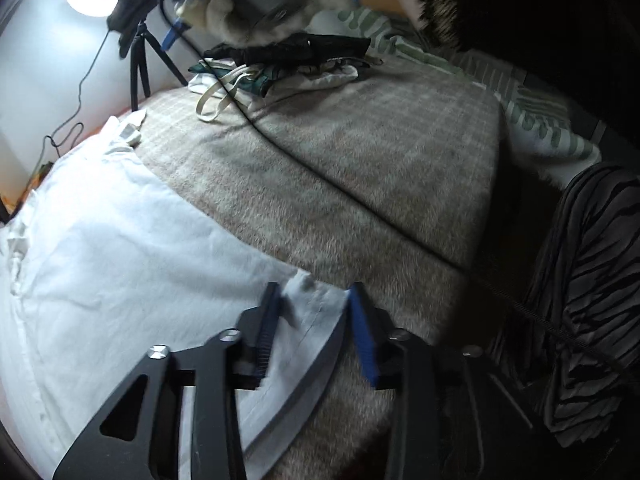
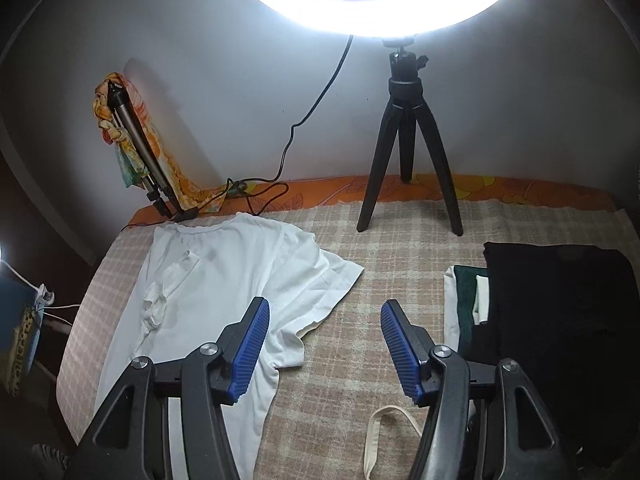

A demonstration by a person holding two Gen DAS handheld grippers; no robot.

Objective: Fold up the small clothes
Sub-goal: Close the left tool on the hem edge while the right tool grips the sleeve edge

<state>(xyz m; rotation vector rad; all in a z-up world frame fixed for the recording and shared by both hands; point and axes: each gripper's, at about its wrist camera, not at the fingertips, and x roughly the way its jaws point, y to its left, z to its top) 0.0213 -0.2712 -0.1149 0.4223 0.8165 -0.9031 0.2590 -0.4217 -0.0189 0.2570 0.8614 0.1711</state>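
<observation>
A white T-shirt lies spread flat on the checked beige blanket, collar toward the wall. In the left wrist view the shirt fills the left side, and my left gripper is open with its jaws on either side of the shirt's bottom hem corner. My right gripper is open and empty, hovering above the blanket just right of the shirt's sleeve. A pile of folded clothes topped by a black garment lies on the right, and it also shows in the left wrist view.
A black tripod holding a lit ring light stands at the back by the wall. A folded stand wrapped in a colourful scarf leans at the back left. A black cable crosses the blanket. A white strap lies near the front.
</observation>
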